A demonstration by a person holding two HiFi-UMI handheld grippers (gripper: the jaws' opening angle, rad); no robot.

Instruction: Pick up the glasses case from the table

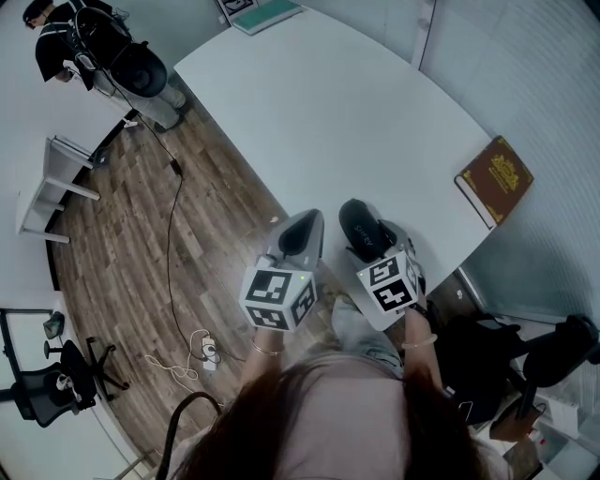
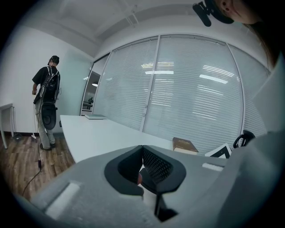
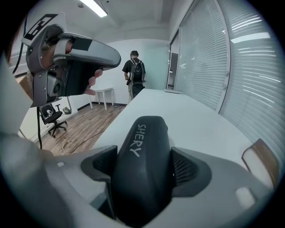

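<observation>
Closest in, the left gripper (image 2: 142, 160) has its jaws pressed together on nothing. It hangs just off the table (image 1: 328, 112) edge, over the wood floor (image 1: 141, 244) and right beside the other one.

The right gripper (image 1: 375, 246) is tipped down with its jaws spread either side of the case (image 3: 142, 151). The case sits lengthwise between the pads and fills nearly the whole gap, but I wouldn't say they're squeezing it yet. It's lying on the table near the corner closest to the person, with the floor showing just off its left side.

Where this could go sideways, imo:
- That shell looks smooth and rounded. If the pads close on the curve instead of the flat flanks, it could squirt out forward.
- It's so near the edge that one pad landing first could nudge it off onto the floor.
- The left gripper is hanging close enough to bump things on the lift.

Further out, a brown book (image 1: 494, 178) lies near the table's right side, well clear. A thin notebook (image 1: 265, 13) sits at the far end, and someone with a backpack (image 3: 134, 71) stands beyond that.
</observation>
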